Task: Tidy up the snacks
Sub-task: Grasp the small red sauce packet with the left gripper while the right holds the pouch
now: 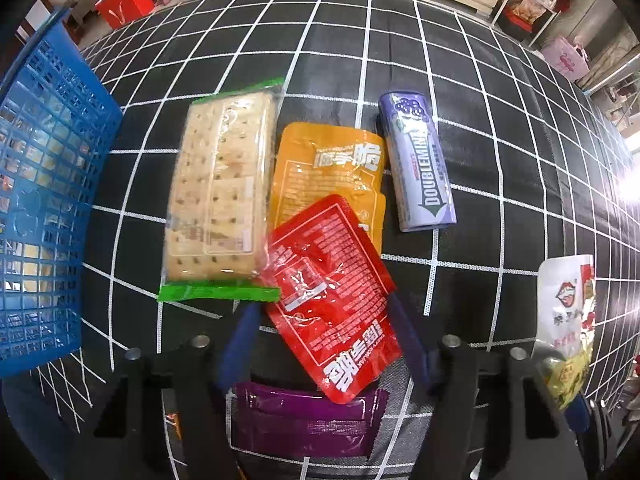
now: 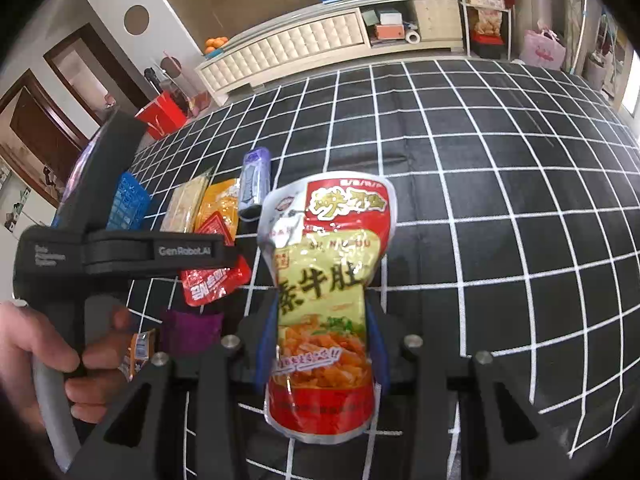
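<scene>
My left gripper (image 1: 326,336) hangs open over a red packet (image 1: 332,300), one blue finger on each side of it. The red packet lies partly on an orange packet (image 1: 324,172). A green-edged cracker pack (image 1: 220,196) is to their left and a purple Doublemint tin (image 1: 420,164) to their right. A purple packet (image 1: 308,420) sits under the gripper's base. The blue basket (image 1: 44,184) stands at the far left. My right gripper (image 2: 322,344) is shut on a yellow and red pouch (image 2: 324,308), held upright above the cloth. That pouch (image 1: 564,320) also shows at the right edge of the left wrist view.
A black cloth with a white grid (image 2: 500,200) covers the whole surface. A person's hand (image 2: 48,356) holds the left gripper's black body (image 2: 152,250). A small orange wrapper (image 2: 138,354) lies beside the purple packet (image 2: 192,330). A cream cabinet (image 2: 300,52) and a red bag (image 2: 160,116) stand beyond the far edge.
</scene>
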Demonstrator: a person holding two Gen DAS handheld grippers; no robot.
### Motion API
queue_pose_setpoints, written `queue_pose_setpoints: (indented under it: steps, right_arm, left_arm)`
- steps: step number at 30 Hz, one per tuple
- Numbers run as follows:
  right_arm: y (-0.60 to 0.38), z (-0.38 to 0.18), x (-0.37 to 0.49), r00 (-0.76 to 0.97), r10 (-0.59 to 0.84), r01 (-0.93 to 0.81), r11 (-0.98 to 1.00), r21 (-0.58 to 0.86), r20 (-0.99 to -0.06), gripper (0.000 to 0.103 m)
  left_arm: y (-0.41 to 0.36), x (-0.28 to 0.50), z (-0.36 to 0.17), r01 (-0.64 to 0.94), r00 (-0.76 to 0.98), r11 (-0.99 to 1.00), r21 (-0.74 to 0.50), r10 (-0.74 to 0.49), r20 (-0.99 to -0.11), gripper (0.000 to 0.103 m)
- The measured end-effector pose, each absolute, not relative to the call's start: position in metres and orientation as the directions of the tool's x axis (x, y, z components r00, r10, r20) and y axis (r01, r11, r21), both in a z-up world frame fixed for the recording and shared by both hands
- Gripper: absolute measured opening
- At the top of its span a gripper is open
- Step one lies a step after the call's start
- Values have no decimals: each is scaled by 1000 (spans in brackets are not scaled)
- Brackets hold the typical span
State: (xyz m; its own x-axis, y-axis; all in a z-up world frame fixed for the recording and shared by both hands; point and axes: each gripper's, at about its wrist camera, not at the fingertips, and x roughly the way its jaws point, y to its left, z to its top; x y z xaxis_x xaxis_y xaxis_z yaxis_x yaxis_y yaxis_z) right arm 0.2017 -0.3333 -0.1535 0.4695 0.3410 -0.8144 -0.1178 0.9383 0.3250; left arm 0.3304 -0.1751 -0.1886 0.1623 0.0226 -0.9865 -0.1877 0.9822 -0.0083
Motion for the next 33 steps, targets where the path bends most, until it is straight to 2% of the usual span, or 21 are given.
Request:
queue_pose_setpoints:
  steps: [2,3,4,6,14,22,33]
  right_arm:
    - [-332,-155,204,462,350,-112,935,338,-815,45]
    - [-332,-156,204,459,356,-111,932,345,-814,45]
    - [-331,-156,204,457,362,-113,930,351,-813,45]
    - [-330,-156,203,456,362,-117,930,348,-813,45]
    - [-332,-141,200,472,324,-104,944,313,-820,45]
    - [-312,-98,186,515,300,-126,953,275,-803,45]
    - [-263,-25,168,586,294,-203,955,214,-755,45]
  left_arm:
    - [-181,331,-185,-162,178,987,-15,14,-984,48]
    - [-185,332,-182,-141,189,990,-15,12,-982,30]
    - [-190,332,-181,-120,192,993,-22,2,-981,18]
    - [-197,332,-179,-91,191,994,-52,-33,-981,7]
    - [-201,306,-158,-9,256,992,-129,-122,-959,6]
    - [-182,275,-89,89,353,983,-159,-180,-918,5]
    - [-127,219,-18,115,447,967,-226,-254,-858,5]
